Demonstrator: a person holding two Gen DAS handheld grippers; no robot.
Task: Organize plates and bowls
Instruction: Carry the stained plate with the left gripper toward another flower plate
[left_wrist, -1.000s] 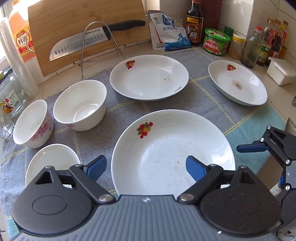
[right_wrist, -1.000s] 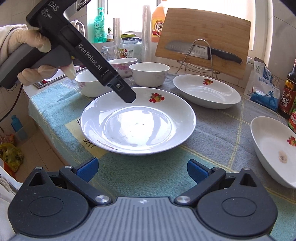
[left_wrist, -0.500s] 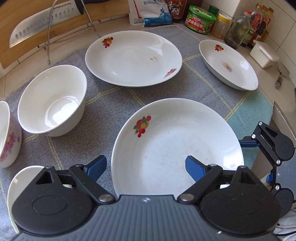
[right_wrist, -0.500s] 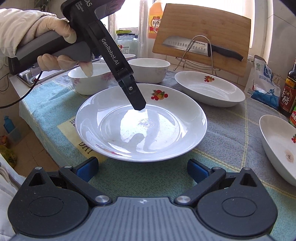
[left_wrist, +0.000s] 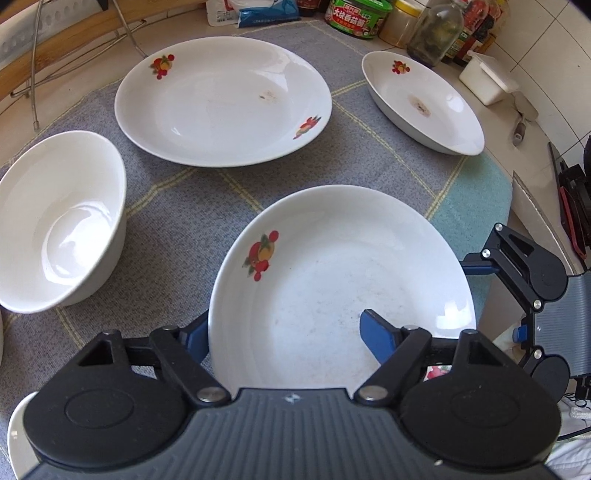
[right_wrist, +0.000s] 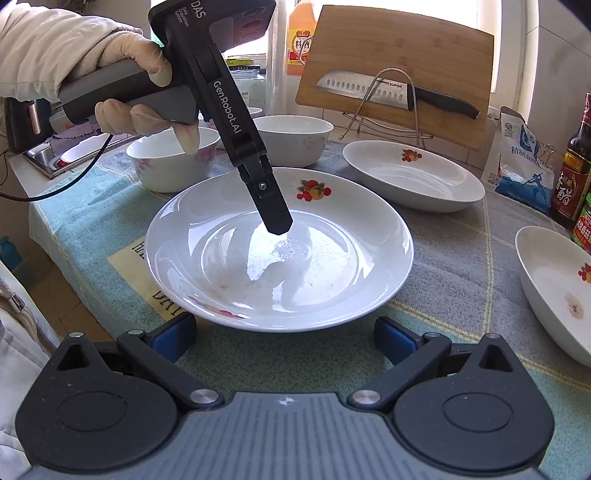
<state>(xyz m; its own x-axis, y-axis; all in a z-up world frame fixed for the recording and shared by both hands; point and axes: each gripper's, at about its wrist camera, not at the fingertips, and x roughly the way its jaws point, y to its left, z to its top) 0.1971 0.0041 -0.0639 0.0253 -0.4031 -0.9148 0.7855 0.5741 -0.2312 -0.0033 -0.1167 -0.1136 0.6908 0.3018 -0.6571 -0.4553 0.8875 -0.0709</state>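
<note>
Your left tool (left_wrist: 284, 334), the nearer of the two, straddles the rim at 9 o'clock of the near plate (left_wrist: 343, 280), one finger outside the rim and one over the well; its jaws are closing, pads not yet seen pressing. The plate lies flat on the worktop (left_wrist: 177, 221). Your right tool (right_wrist: 284, 334) waits wide and empty at the plate's 6 o'clock. Against the earlier frame, the left tool sits lower, steeper and narrower.

The plate (left_wrist: 343, 280) is white with red fruit print; the cloth (left_wrist: 177, 221) is grey with yellow lines.
</note>
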